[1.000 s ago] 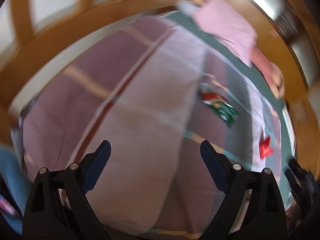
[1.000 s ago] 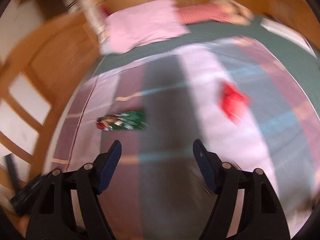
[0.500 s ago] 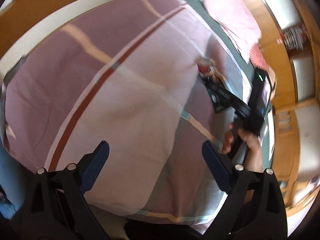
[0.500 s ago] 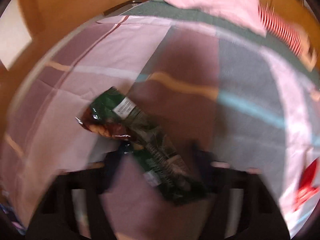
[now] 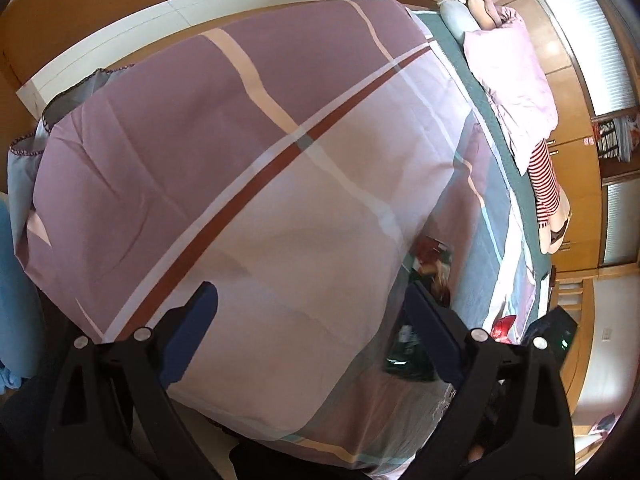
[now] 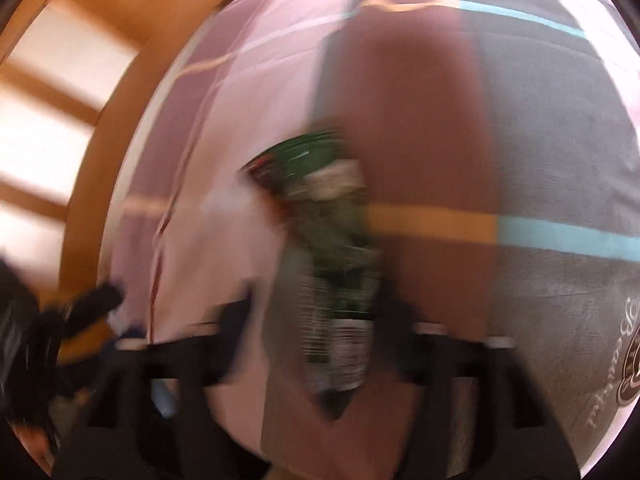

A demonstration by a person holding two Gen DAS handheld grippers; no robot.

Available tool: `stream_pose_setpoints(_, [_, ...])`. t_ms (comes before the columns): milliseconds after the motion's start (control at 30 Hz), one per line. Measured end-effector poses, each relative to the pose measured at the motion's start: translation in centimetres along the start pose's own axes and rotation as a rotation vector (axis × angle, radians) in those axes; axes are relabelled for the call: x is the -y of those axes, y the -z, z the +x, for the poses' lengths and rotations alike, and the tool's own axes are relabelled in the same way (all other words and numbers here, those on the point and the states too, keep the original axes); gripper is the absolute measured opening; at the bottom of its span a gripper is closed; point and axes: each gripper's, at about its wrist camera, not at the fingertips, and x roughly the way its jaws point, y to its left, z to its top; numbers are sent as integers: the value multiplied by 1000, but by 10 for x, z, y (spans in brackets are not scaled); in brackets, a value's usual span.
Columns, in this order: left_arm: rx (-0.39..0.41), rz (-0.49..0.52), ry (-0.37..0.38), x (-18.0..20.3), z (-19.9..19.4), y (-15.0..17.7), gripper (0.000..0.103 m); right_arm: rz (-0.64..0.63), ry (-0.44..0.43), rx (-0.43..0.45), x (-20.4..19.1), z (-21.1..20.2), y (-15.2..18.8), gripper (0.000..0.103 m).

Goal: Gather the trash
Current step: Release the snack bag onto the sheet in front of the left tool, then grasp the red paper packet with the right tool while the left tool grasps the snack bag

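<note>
Left gripper [image 5: 310,332]: your jaws stand wide over the quilt [image 5: 248,184], nothing between them.
Green wrapper [image 6: 332,264]: lies flat on the bedspread, lengthwise between your right fingers; frame blurred.
Right gripper [image 6: 310,340]: jaws opening, straddling the wrapper; pads not seen pressing on it.
Handling (judged): thin crinkly film, light, slick, limp; likely to slide on soft bedding.
Hold point (judged): pinch the near end across its width.
Red wrapper [image 5: 502,326]: farther right, well apart.

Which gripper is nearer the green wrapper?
Right. The green wrapper lies between the opening right gripper jaws; the left gripper is off to the wrapper's side.
</note>
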Motion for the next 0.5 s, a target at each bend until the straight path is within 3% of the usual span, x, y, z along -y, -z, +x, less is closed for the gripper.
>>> stream_pose_setpoints(100, [-6, 18, -10, 3, 4, 3, 94, -64, 90, 107, -1, -28, 4, 78])
stream_pose_setpoints(200, [-19, 34, -12, 7, 9, 6, 95, 26, 214, 309, 31, -73, -5, 78])
stream_pose_setpoints(267, [-23, 58, -12, 12, 13, 9, 95, 113, 386, 446, 62, -100, -17, 81])
stream_pose_setpoints(333, [-42, 91, -4, 22, 21, 13, 95, 205, 585, 523, 101, -118, -30, 81])
stream_pose_setpoints(400, [-66, 132, 25, 33, 28, 20, 95, 254, 736, 520, 139, -123, -46, 81])
stream_pose_setpoints(500, [-84, 230, 63, 55, 38, 31, 95, 296, 868, 395, 191, -114, -62, 81])
